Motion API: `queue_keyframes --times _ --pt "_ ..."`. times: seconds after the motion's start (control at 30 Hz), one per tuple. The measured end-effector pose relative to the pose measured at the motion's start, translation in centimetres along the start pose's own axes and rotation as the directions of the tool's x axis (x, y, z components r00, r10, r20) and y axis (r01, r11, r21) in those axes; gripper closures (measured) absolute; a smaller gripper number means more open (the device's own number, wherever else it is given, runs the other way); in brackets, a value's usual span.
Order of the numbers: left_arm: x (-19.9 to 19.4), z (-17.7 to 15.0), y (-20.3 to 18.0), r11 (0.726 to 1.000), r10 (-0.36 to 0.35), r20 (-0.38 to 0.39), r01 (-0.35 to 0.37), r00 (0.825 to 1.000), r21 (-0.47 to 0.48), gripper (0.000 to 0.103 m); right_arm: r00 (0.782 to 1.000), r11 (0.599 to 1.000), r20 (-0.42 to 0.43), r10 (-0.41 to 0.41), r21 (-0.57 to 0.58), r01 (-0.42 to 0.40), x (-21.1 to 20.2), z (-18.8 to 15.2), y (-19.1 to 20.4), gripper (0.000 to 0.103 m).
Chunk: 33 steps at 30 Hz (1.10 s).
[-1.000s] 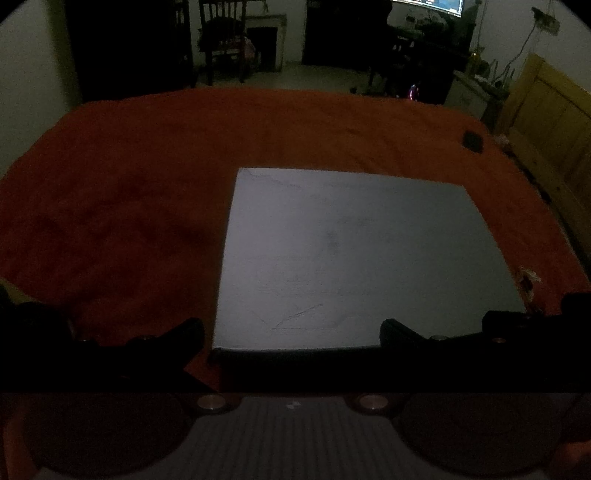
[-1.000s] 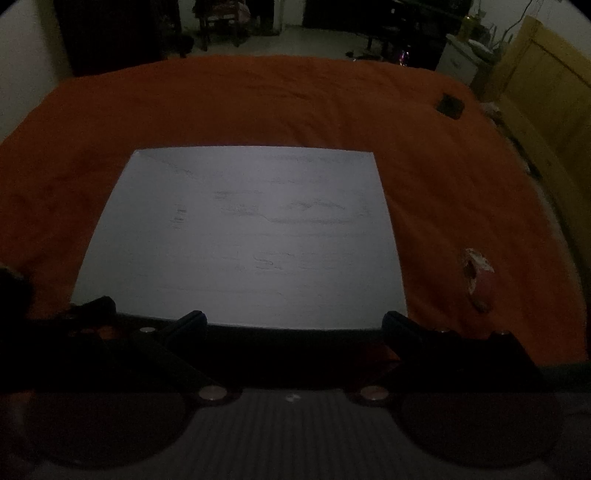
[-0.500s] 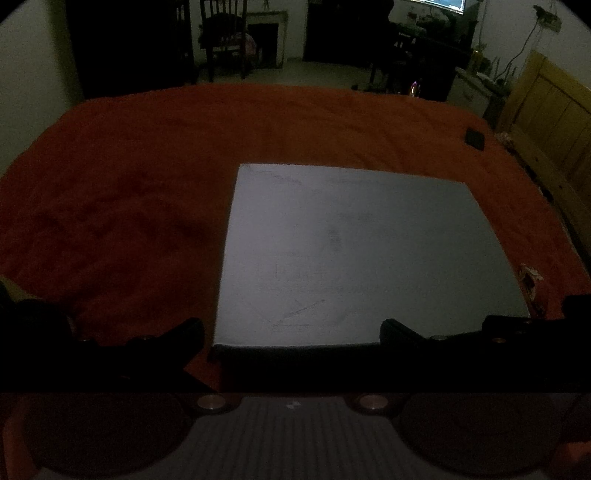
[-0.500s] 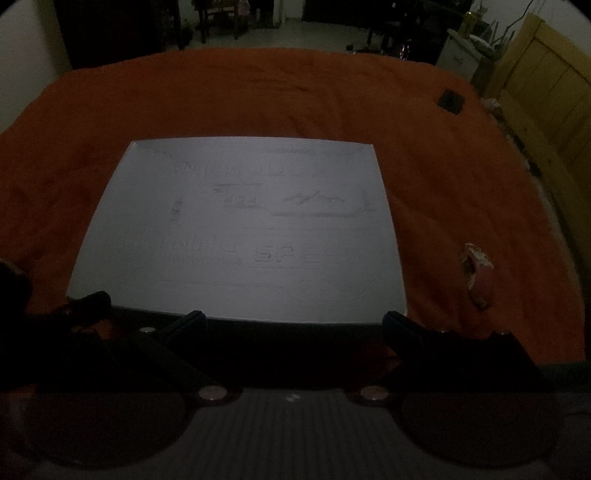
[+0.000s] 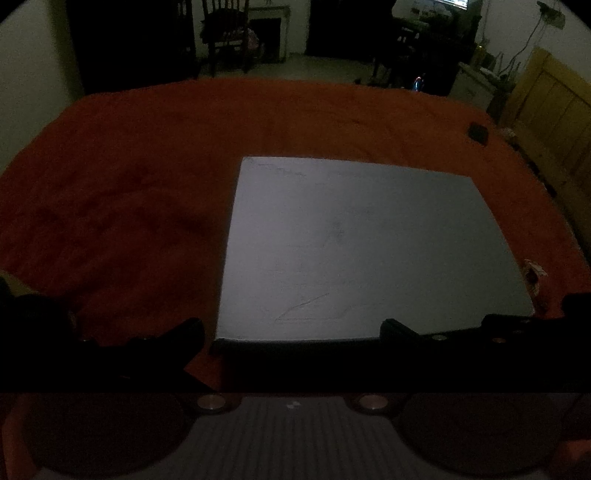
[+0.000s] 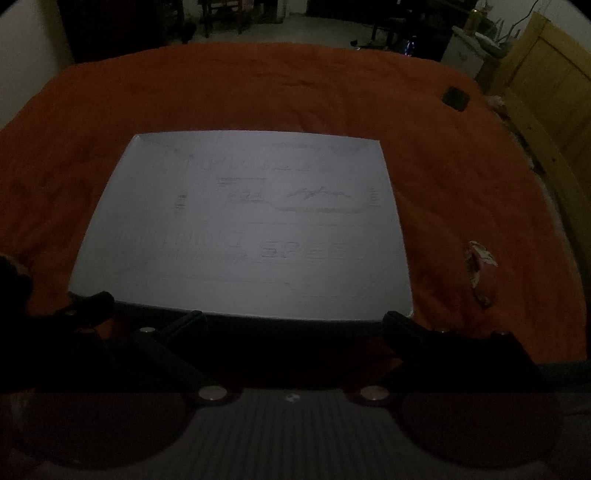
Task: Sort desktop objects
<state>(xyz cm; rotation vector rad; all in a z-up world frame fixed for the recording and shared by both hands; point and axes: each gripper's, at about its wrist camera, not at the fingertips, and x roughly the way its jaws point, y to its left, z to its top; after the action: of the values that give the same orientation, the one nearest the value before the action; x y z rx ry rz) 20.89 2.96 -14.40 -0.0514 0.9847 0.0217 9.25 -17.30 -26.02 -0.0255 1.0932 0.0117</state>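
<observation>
A flat pale grey board (image 5: 362,251) with faint printed lettering lies on the orange-red cloth (image 5: 122,221); the right wrist view shows it too (image 6: 251,229). My left gripper (image 5: 291,330) is open, its fingers spread wide at the board's near edge, left of the board's middle. My right gripper (image 6: 291,317) is also open, with the board's near edge between its spread fingers. A small crumpled pink and white object (image 6: 480,269) lies on the cloth just right of the board (image 5: 533,277). The scene is very dim.
A small black object (image 6: 455,98) lies on the cloth at the far right. A wooden headboard (image 6: 546,85) stands along the right side. Chairs and dark furniture (image 5: 225,33) stand beyond the far edge. Wide bare cloth lies left of the board.
Both views have shifted slightly, and the board's faint print now shows more plainly in the right wrist view. Both grippers stay open at the near edge.
</observation>
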Motion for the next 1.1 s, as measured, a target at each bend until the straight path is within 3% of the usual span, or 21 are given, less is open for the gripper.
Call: queue_keyframes --times 1.1 --pt "0.79 -0.19 0.05 1.0 0.008 -0.035 -0.007 0.999 0.006 0.0 1.0 1.0 -0.008 -0.004 -0.021 0.004 0.28 -0.29 0.85 0.0"
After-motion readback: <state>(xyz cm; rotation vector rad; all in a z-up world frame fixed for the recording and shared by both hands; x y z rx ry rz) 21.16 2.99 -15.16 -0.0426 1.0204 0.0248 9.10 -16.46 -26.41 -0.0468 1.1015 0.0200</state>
